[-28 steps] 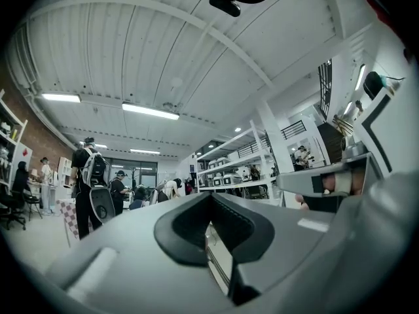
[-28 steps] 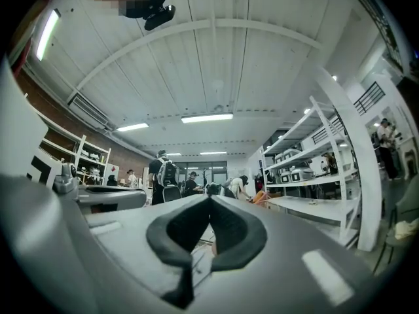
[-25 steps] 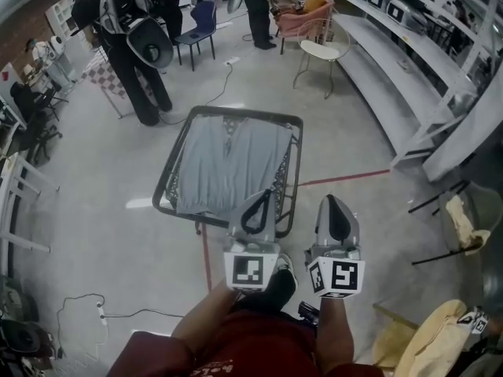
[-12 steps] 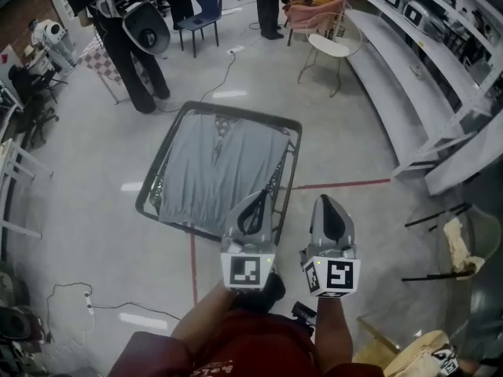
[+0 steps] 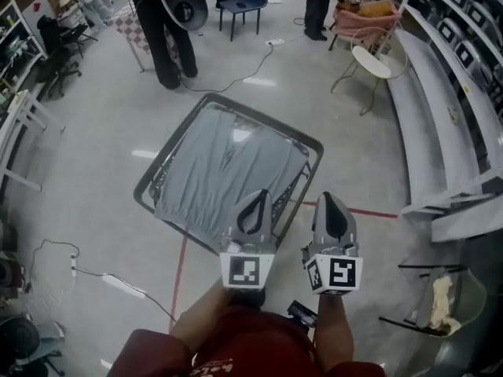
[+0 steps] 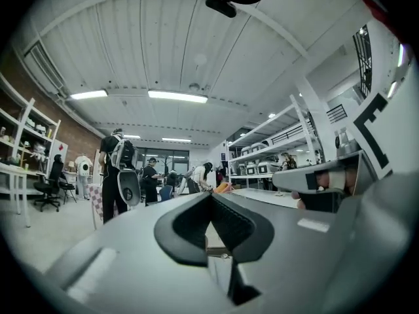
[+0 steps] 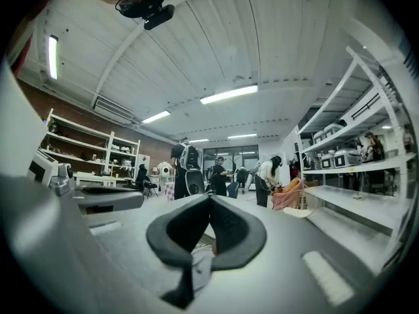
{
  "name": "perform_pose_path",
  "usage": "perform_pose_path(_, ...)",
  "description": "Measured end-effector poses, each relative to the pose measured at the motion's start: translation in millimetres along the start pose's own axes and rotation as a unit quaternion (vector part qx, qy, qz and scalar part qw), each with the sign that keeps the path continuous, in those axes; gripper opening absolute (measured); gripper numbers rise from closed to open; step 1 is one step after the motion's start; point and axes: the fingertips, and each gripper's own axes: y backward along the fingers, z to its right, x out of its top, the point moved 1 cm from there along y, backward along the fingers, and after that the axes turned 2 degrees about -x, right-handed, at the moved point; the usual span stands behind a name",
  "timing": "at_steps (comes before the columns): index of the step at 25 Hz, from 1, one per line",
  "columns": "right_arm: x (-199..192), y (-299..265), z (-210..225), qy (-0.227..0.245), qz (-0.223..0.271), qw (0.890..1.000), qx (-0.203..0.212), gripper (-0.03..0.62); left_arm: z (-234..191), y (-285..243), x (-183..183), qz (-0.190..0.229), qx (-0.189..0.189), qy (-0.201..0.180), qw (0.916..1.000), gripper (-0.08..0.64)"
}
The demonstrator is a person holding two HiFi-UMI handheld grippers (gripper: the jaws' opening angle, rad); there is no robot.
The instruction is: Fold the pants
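Pants (image 5: 224, 167) lie spread, seemingly unfolded, on framed table (image 5: 316, 144); left gripper (image 5: 258, 203) and right gripper (image 5: 330, 204) both closed, empty; all folding remains.

- Head view: from above the person, steeply down on the table (image 5: 267, 122), with the left gripper (image 5: 256, 203) and right gripper (image 5: 331, 204) close below.
- Gripper views: low behind their own jaws, facing level across the room.
- All three share the backpack wearer (image 5: 169, 22); the gripper views also share the shelves (image 6: 262, 156).
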Motion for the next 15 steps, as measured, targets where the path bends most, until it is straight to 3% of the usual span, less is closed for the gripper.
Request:
perform_pose_path(8,14,-60,-10,0.006,0.004,0.997,0.079,0.002,-40,-18,8,-0.008,0.080,-0.015,0.9966,0.006)
perform_pose_path(15,25,-95,-30,0.013,0.014,0.989,0.146,0.002,-75,-6,14,-0.012,0.161,-0.029,0.9864,0.006)
